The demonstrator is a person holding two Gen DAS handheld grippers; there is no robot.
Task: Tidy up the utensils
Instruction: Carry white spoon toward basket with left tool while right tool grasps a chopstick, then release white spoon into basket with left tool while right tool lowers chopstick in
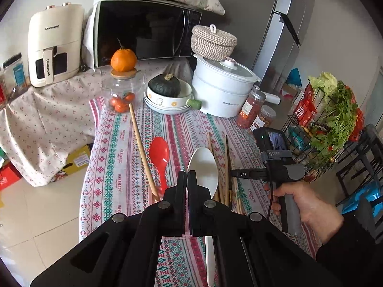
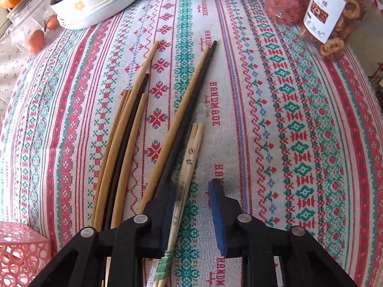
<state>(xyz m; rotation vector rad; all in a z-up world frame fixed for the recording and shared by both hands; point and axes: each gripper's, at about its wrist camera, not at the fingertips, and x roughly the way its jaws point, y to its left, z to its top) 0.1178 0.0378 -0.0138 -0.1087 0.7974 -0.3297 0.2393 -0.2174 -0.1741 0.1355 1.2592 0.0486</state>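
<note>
The left gripper point(image 1: 186, 174) has its jaws pressed together with no gap and nothing caught between them. It hangs above the surface point(image 1: 115, 167), which is covered with a striped, patterned cloth. Past its tips a white spoon point(image 1: 203, 165) lies bowl away from the camera, with its handle running back under the right-hand finger. Just left of it lies a red spoon point(image 1: 159, 157), and left of that a long wooden stick point(image 1: 140, 143) slants up toward a glass jar point(image 1: 122, 93) topped by an orange.

The right gripper point(image 2: 194, 184) points steeply down at the cloth, and its jaws stand apart, with bare cloth showing between the blue pads point(image 2: 219, 217). A pale paired chopstick point(image 2: 191, 155) with small printed marks lies along the inner face of the left pad, touching or just beside it; the right pad is clear of it, so nothing is clamped. To the left, a black chopstick point(image 2: 189, 110) and a brown one point(image 2: 178, 117) run side by side out from under the left finger. Further left is a loose bundle of chopsticks point(image 2: 124, 143), brown ones around one black. A pink perforated basket point(image 2: 21, 251) sits at the lower left corner of the right wrist view.

From the left wrist view, a hand point(image 1: 304, 203) grips the right gripper's handle beside the chopsticks.
</note>
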